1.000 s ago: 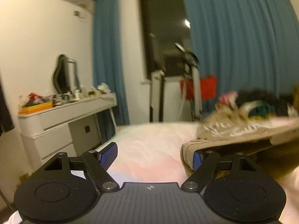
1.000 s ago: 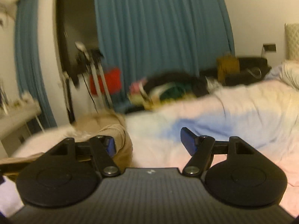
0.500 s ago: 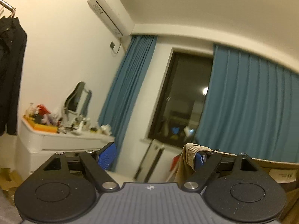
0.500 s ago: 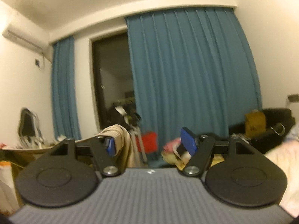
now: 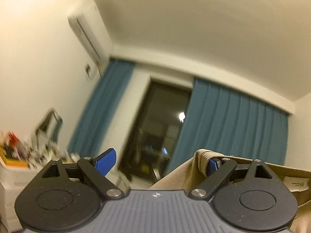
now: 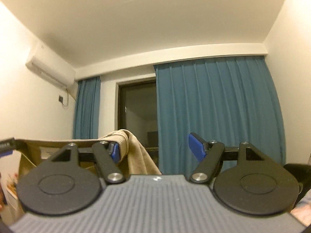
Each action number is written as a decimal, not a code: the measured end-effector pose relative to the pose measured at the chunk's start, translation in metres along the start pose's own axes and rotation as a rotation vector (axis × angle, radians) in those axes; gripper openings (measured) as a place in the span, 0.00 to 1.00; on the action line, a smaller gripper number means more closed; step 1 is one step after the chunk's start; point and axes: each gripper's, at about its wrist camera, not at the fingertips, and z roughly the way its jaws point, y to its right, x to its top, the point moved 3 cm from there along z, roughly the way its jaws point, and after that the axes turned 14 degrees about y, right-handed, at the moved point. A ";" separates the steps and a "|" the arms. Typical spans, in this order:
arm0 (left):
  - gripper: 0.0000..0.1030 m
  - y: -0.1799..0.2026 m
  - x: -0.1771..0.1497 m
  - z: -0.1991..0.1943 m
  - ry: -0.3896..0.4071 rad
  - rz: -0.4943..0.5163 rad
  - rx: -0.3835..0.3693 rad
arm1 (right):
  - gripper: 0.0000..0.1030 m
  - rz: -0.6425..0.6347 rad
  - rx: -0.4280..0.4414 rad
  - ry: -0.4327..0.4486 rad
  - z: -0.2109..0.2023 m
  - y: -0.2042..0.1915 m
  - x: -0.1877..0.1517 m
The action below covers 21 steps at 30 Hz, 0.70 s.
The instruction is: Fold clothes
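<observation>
A white dresser [image 5: 11, 176] stands against the left wall, and motion blurs it in the left wrist view. On its top lie a yellow-orange box [image 5: 13, 163], something red [image 5: 12, 142] and a heap of small clutter [image 5: 44, 151] too smeared to name. A mirror [image 5: 48, 124] stands upright behind them. In the right wrist view a pale pink corner of bed [image 6: 303, 211] shows at the lower right edge. Too little of the bed shows to tell what lies on it.

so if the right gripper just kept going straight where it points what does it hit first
Probably the blue curtain. The right gripper aims near the curtain's edge beside the dark window, with open air ahead; depth is unclear. The tan garment hangs off its left finger, beside that line.
</observation>
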 end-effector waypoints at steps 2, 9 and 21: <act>0.91 -0.008 -0.020 0.012 -0.077 -0.028 -0.017 | 0.70 -0.010 0.001 -0.039 0.004 0.002 -0.019; 0.92 -0.039 -0.142 0.067 -0.250 -0.004 -0.016 | 0.70 0.022 -0.037 -0.234 0.038 0.017 -0.131; 0.92 -0.089 -0.406 0.290 -0.412 -0.003 0.083 | 0.69 -0.013 -0.162 -0.429 0.212 0.045 -0.381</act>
